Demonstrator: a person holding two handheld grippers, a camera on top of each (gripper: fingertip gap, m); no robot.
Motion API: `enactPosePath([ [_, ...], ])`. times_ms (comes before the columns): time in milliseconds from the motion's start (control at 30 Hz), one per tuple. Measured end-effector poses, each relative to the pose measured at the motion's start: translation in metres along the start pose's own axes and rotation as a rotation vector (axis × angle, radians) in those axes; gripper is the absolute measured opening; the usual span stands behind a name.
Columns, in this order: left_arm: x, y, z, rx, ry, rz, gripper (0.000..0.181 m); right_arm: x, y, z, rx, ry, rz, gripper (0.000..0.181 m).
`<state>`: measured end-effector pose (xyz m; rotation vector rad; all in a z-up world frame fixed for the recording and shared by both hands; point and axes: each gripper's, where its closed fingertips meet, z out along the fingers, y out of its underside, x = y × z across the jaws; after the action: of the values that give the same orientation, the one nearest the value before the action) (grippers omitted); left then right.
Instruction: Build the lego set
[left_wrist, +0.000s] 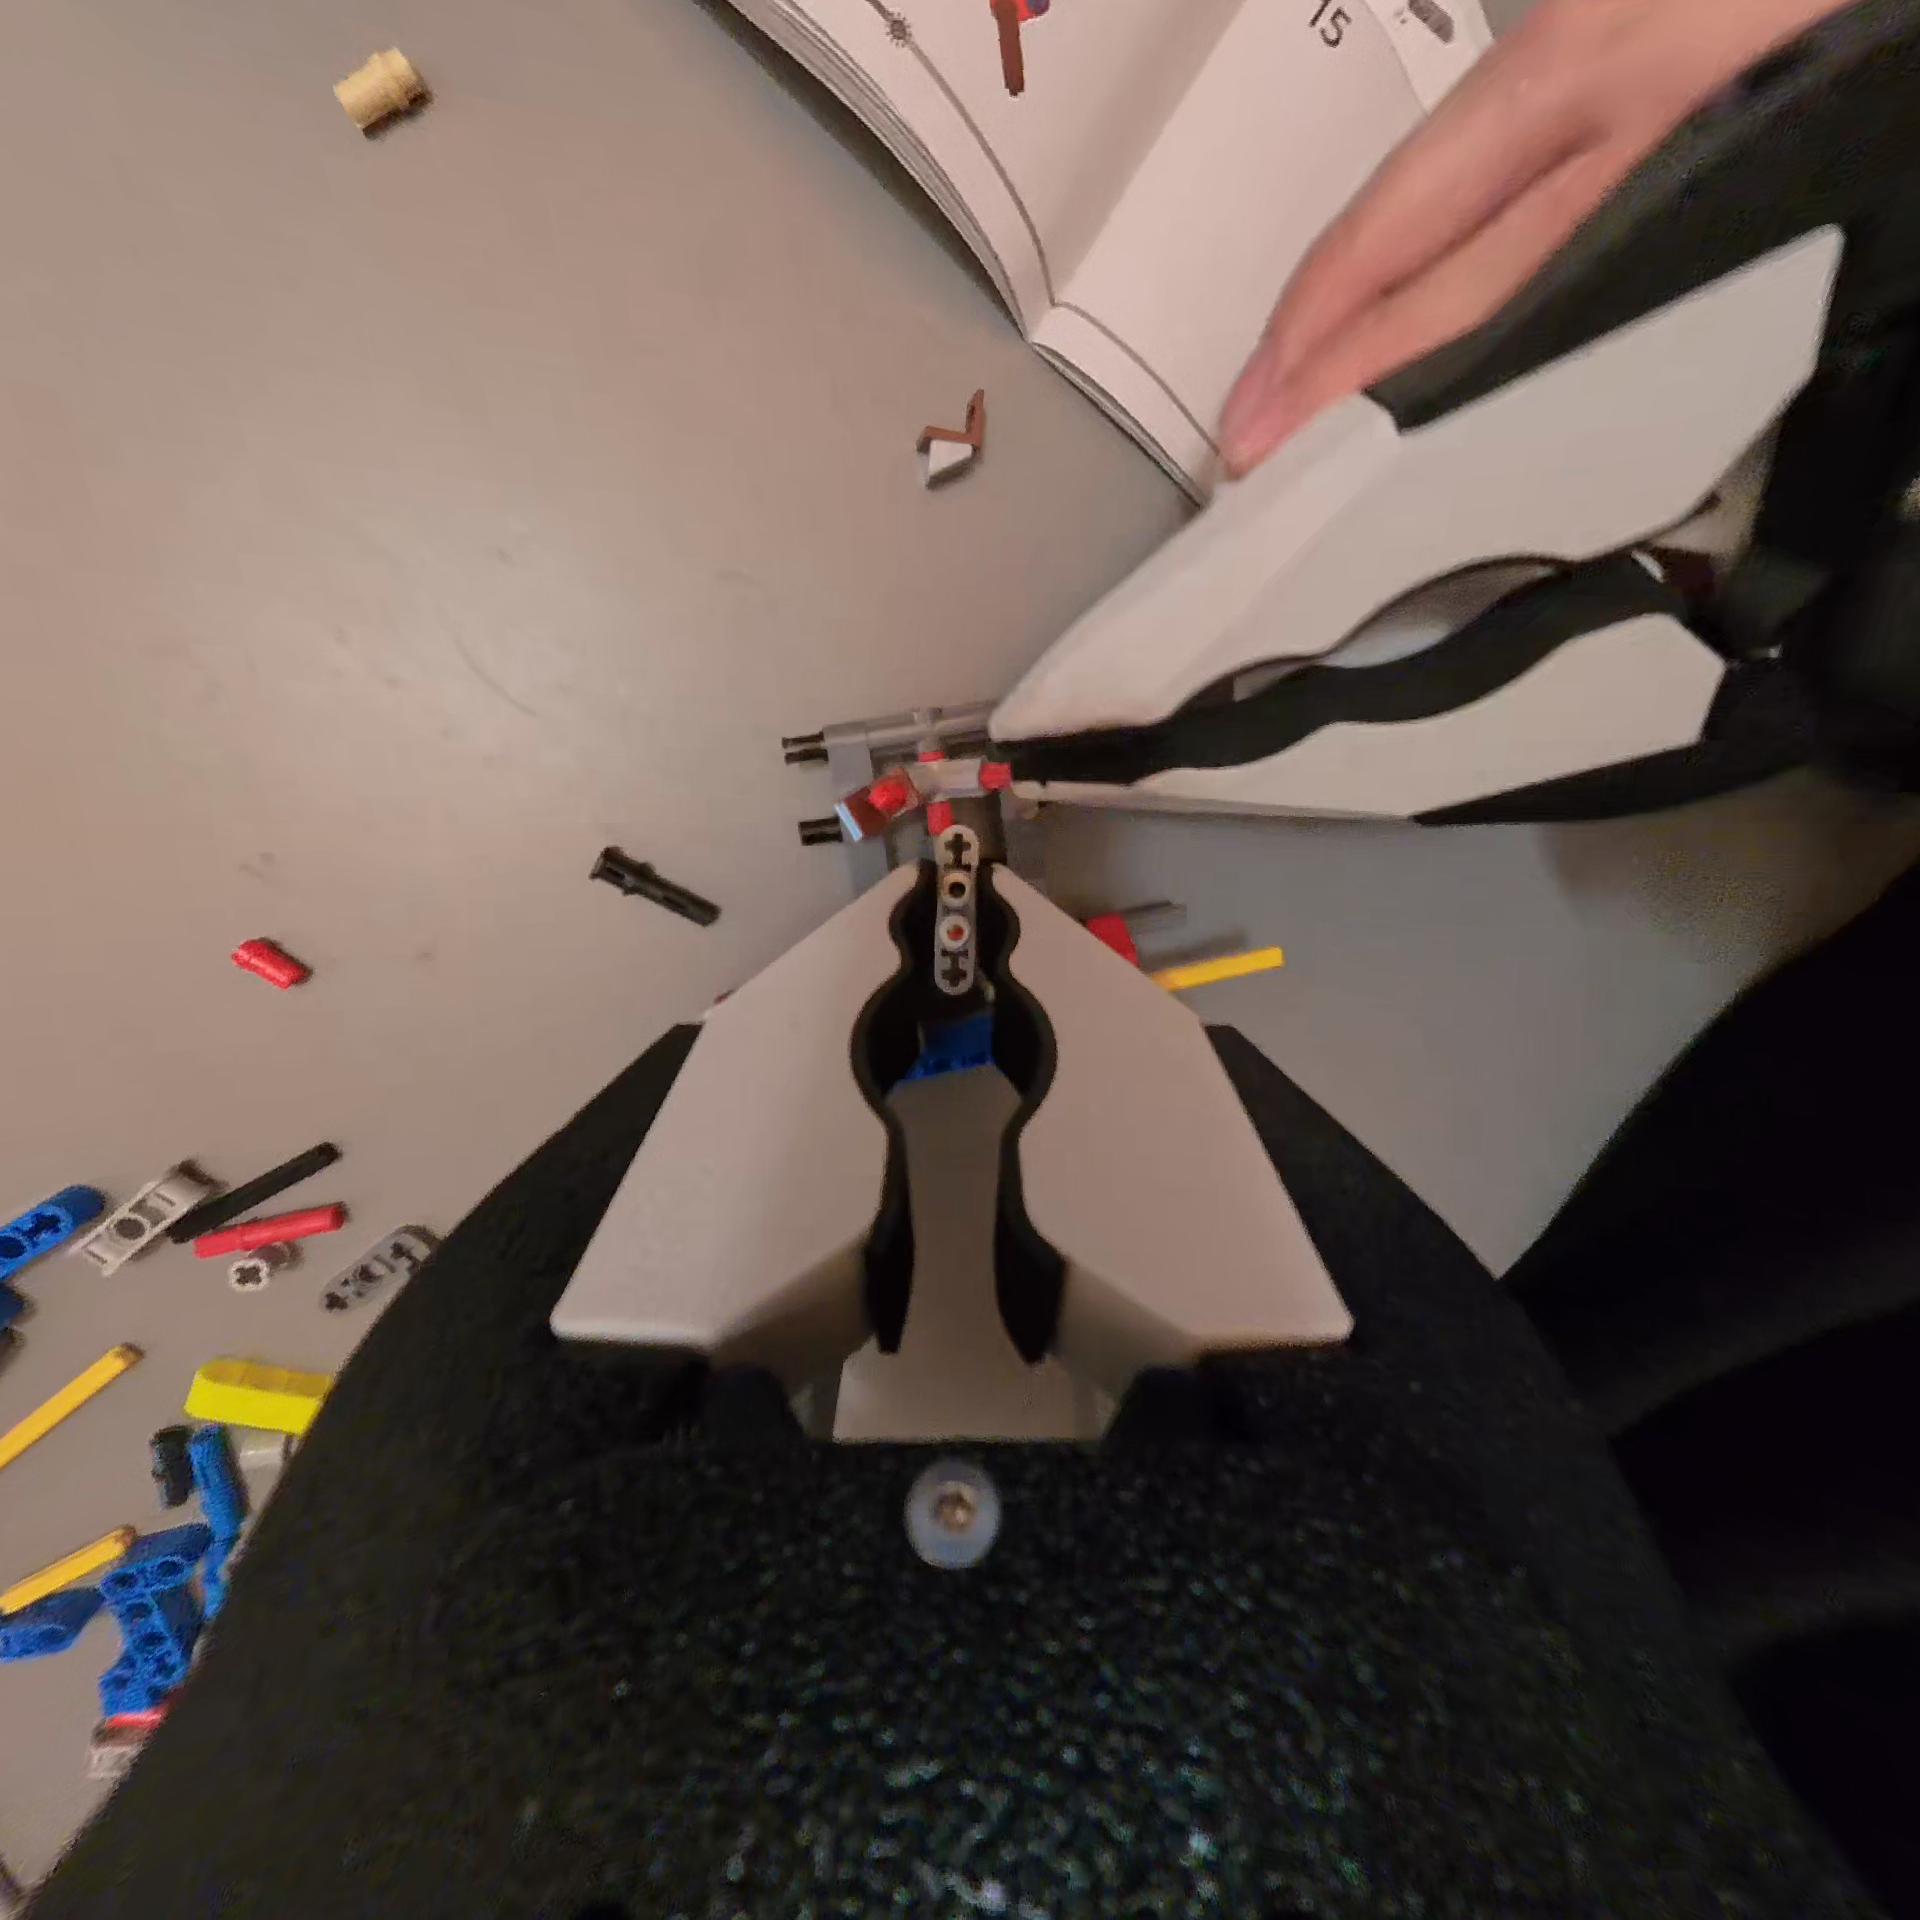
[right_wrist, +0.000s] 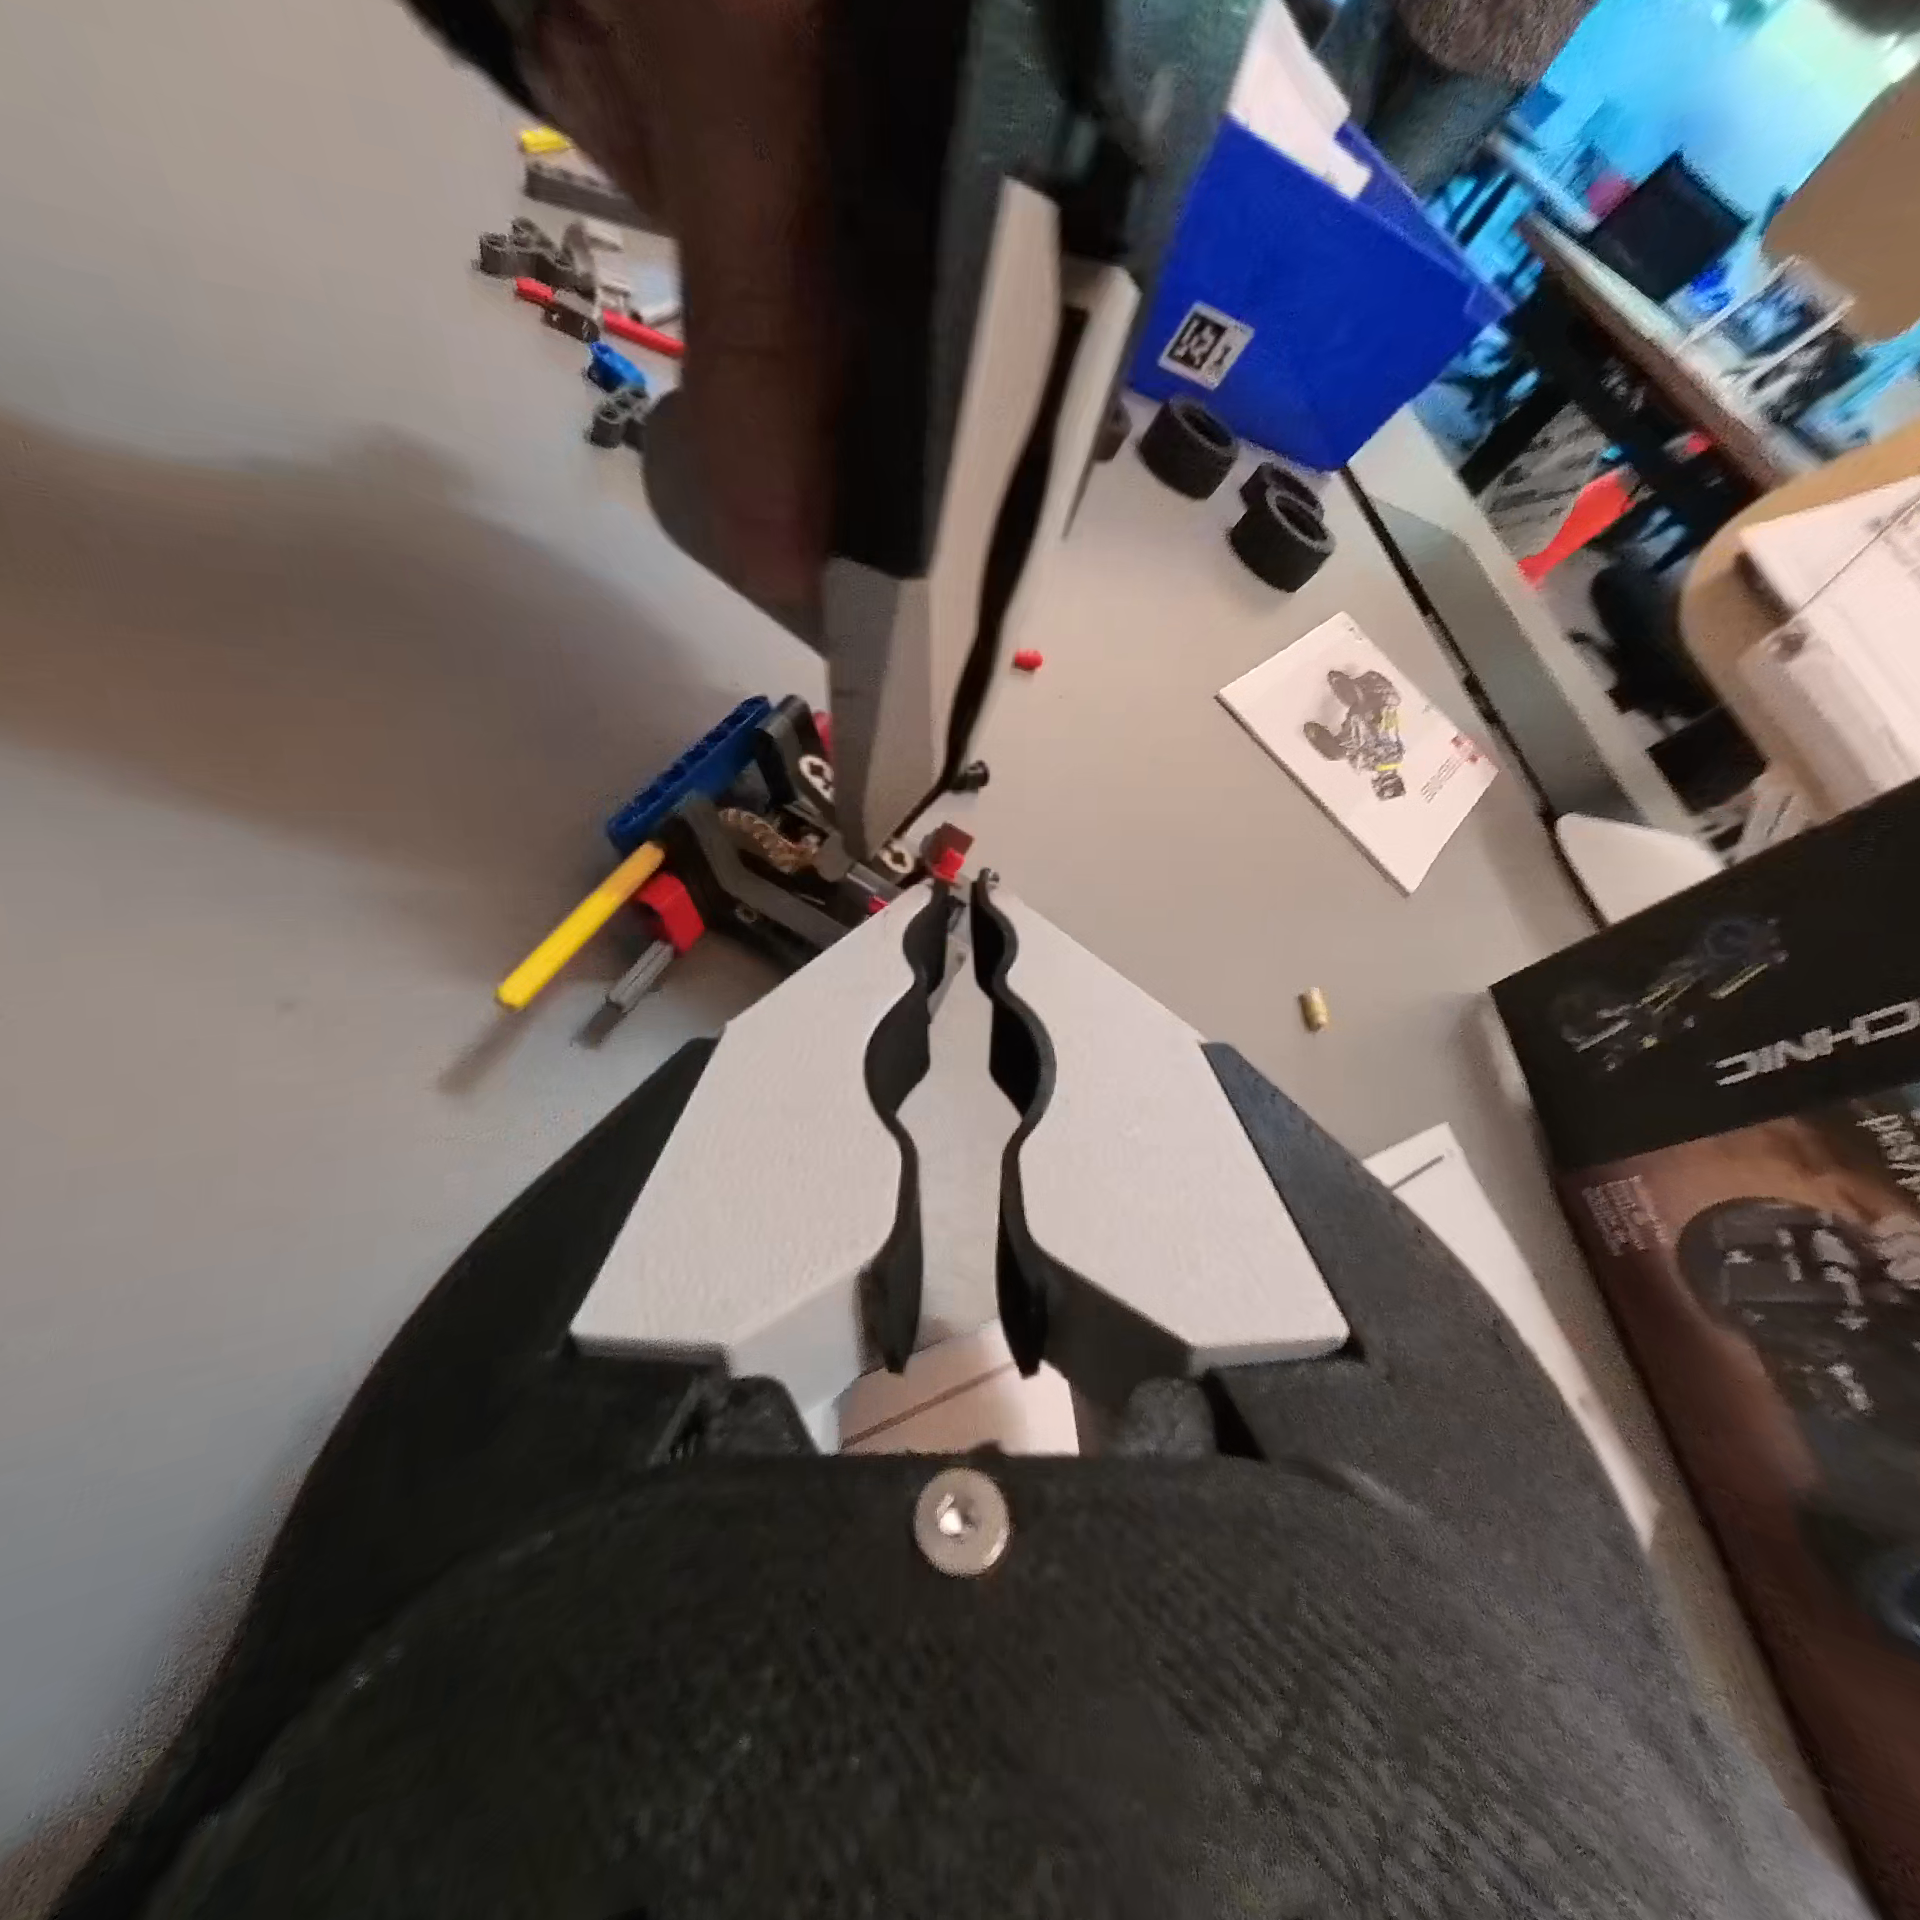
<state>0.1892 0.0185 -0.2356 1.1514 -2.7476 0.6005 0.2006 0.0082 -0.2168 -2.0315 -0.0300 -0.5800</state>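
Grey lego assembly (left_wrist: 914, 779), left gripper (left_wrist: 956, 894) clamping, right gripper (right_wrist: 961, 899) clamping

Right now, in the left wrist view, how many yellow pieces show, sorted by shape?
Yellow rods: 3
Yellow block: 1
Total: 4

Both wrist views look steeply down, close, from opposing sides, sharing the lego assembly (left_wrist: 914, 790) (right_wrist: 769, 831).
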Motion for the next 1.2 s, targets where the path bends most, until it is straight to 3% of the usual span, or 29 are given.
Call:
enactPosePath([
  [33,0.001,0.001,0.0,0.01,0.002,0.004,0.004,0.001,0.001,0.001,-0.008,-0.015,0.021,0.003],
  [333,-0.001,0.009,0.005,0.066,-0.016,0.012,0.004,-0.015,0.014,0.011,-0.098,-0.103,-0.067,0.004],
  [667,-0.006,0.0,-0.005,0.109,-0.082,0.018,0.004,-0.015,0.016,0.013,-0.111,-0.038,-0.153,0.003],
  [1200,-0.006,-0.011,-0.004,0.041,-0.117,0.045,0.004,-0.015,0.016,0.012,-0.11,0.005,-0.208,0.002],
])
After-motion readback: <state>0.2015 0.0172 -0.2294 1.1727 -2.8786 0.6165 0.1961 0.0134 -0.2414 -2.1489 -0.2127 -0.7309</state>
